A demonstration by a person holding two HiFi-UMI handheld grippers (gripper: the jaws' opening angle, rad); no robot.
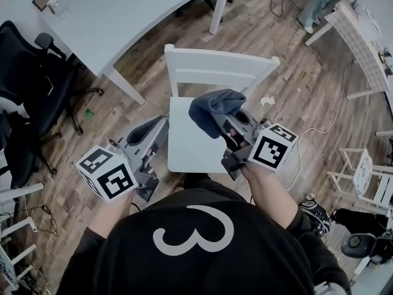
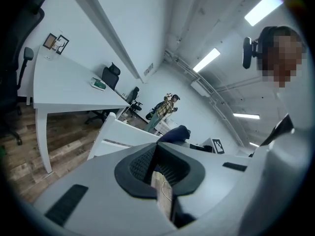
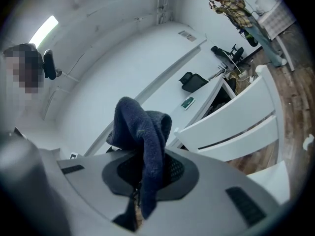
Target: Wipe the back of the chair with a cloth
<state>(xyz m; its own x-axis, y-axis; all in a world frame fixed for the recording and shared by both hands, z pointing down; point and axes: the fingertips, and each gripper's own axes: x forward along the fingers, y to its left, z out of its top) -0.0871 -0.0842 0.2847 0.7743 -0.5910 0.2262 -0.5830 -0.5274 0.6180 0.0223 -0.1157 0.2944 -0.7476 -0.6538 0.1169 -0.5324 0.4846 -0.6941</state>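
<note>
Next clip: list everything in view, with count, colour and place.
Chair: one, white, centre, facing the person.
Cloth: one, dark blue, above the seat, in the right gripper.
Table: one, white, upper left.
Picture frames: two, dark, on the table's far corner.
Office chairs: at least two, black, left edge.
Second chair: one, white, right edge.
Bystander: one, checked shirt, top right.
Floor: brown wood planks.
Left gripper: grey, left of the seat, jaws together, empty.
Right gripper: grey, over the seat, shut on the cloth.
</note>
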